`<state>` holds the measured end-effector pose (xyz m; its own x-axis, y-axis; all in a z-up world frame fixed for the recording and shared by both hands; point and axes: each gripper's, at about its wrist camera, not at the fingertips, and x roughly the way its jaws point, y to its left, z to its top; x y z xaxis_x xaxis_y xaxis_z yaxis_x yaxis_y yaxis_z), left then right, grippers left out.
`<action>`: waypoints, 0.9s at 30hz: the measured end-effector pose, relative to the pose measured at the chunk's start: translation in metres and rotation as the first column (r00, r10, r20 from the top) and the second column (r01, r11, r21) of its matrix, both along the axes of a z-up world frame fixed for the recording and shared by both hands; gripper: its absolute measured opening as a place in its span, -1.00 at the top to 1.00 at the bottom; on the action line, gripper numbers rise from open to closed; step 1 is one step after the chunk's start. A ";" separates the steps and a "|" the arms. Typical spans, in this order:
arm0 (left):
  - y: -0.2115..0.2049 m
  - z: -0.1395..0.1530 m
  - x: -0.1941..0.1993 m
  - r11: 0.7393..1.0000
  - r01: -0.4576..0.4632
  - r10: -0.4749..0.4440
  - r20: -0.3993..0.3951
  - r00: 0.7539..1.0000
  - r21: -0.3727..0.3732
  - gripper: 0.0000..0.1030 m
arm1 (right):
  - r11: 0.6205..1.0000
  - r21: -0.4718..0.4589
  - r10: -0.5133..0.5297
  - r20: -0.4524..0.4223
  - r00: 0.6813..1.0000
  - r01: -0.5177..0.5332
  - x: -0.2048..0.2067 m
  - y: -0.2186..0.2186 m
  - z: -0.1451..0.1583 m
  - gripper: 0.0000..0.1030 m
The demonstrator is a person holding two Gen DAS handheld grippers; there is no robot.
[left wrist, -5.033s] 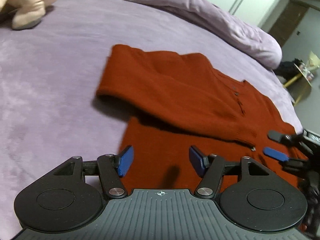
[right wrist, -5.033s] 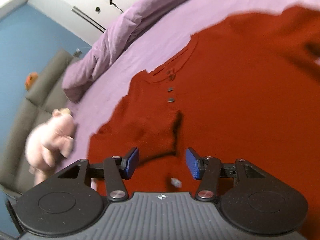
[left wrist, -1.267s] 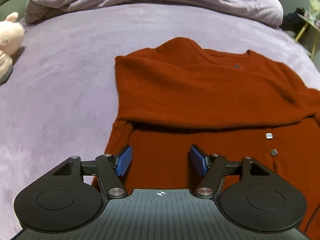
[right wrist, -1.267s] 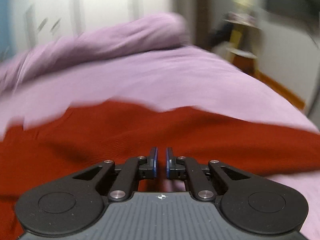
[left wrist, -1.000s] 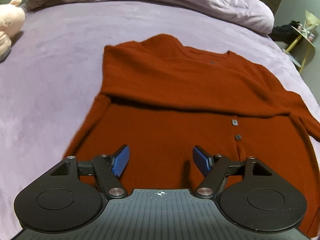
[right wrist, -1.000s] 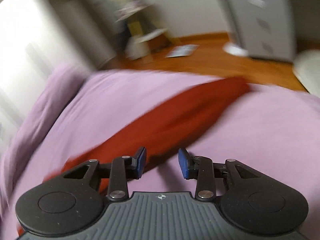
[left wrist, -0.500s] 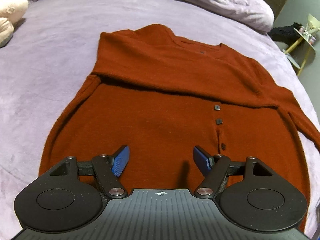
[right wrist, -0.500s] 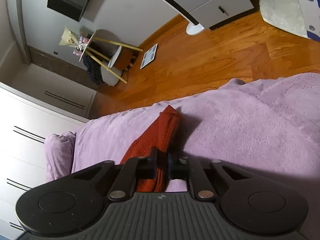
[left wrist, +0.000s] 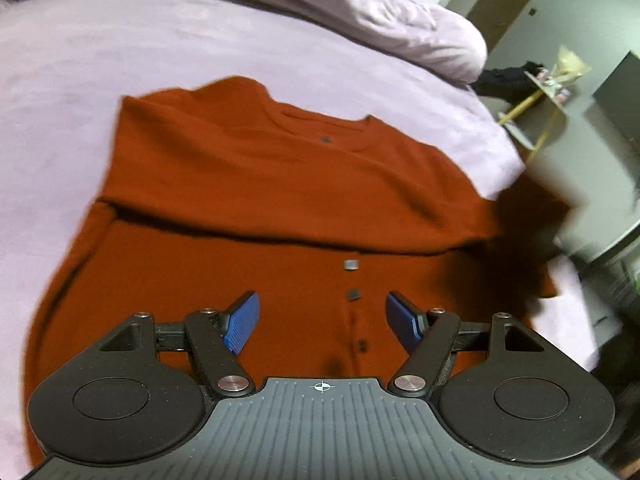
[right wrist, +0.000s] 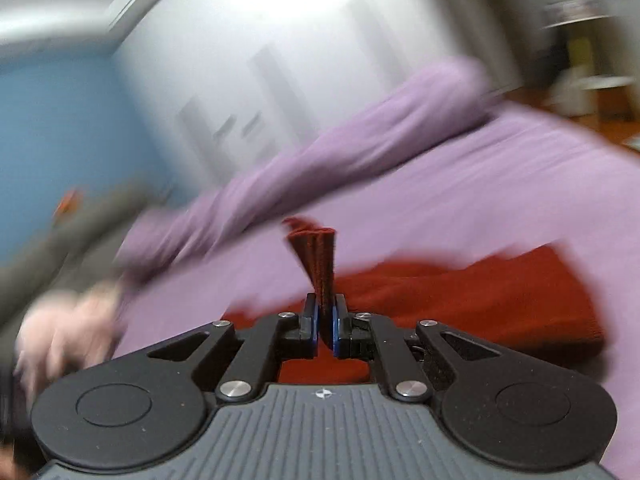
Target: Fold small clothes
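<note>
We see a rust-red knitted cardigan with small dark buttons (left wrist: 256, 184) spread flat on the lilac plush bed cover (left wrist: 80, 60). Its neckline points toward the rumpled lilac duvet (left wrist: 320, 4) at the far side of the bed, and 1 sleeve is folded across the chest, so a long crease runs side to side above the lower buttons.

Our left gripper (left wrist: 322, 318) hangs over the lower front of the cardigan with its blue-padded jaws standing wide apart; nothing sits between them, and the button line shows in the gap.

Our right gripper (right wrist: 325, 322) has its jaws pinched together on the cuff of the other sleeve (right wrist: 318, 254). The ribbed cuff end sticks up past the fingertips, bunched into narrow folds, while the rest of the red knit lies below and behind it on the bed cover. This view is heavily blurred. In the left wrist view, a dark smear at the cardigan's right edge marks where that sleeve is lifted; we cannot make out its detail.

A pale pink soft toy (right wrist: 68, 332) shows as a blur at the lower left of the right wrist view.
</note>
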<state>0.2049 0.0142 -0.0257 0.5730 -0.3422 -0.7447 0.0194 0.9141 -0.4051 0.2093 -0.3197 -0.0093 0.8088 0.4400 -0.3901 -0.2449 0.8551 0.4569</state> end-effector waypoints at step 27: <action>-0.044 -0.071 0.061 0.937 -0.048 -0.034 -0.229 0.973 -0.345 0.42 | 0.978 0.114 -0.133 -0.303 0.944 0.174 -0.043 -0.028 -0.086 0.69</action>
